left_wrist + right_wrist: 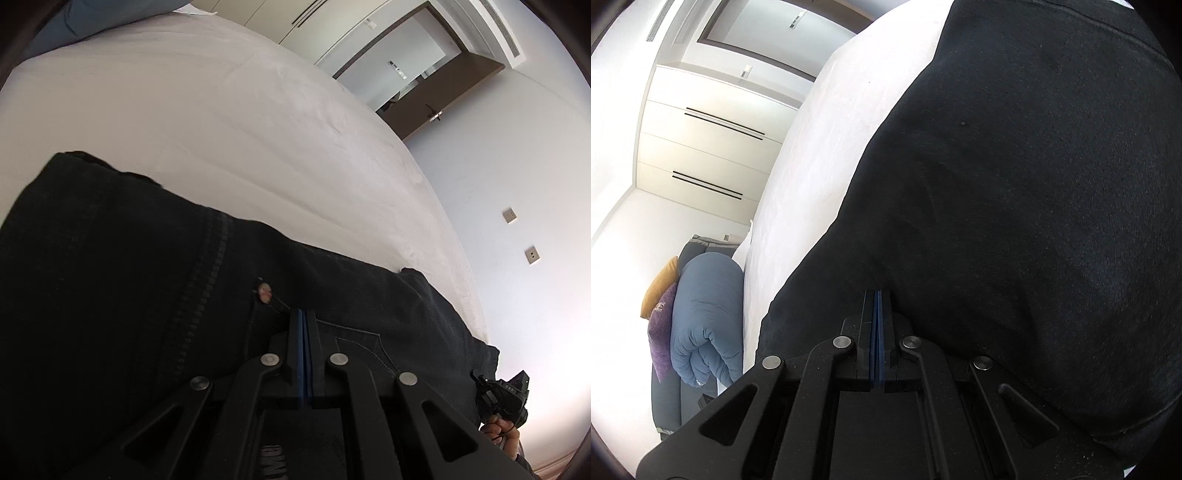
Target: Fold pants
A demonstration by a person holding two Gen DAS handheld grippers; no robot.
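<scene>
Black pants point(129, 277) lie on a white bed point(203, 110) and fill the lower half of the left wrist view. My left gripper point(303, 314) is shut, its blue pads pressed together, with the tips nipping the cloth between a metal rivet point(265, 291) and a stitched back pocket point(362, 343). In the right wrist view the pants point(1034, 184) cover the right side over the bed point(820, 147). My right gripper point(878, 293) is shut, its tips buried in a fold near the cloth's edge. That right gripper point(504, 397) also shows at the pants' far right edge, with a hand point(502, 428) holding it.
A rolled blue duvet point(709, 321) with a purple cushion point(661, 339) and an orange cushion point(659, 288) lies at the bed's end. White wardrobe doors point(713, 147) stand behind. A brown door point(436, 99) and wall sockets point(509, 216) are beyond the bed.
</scene>
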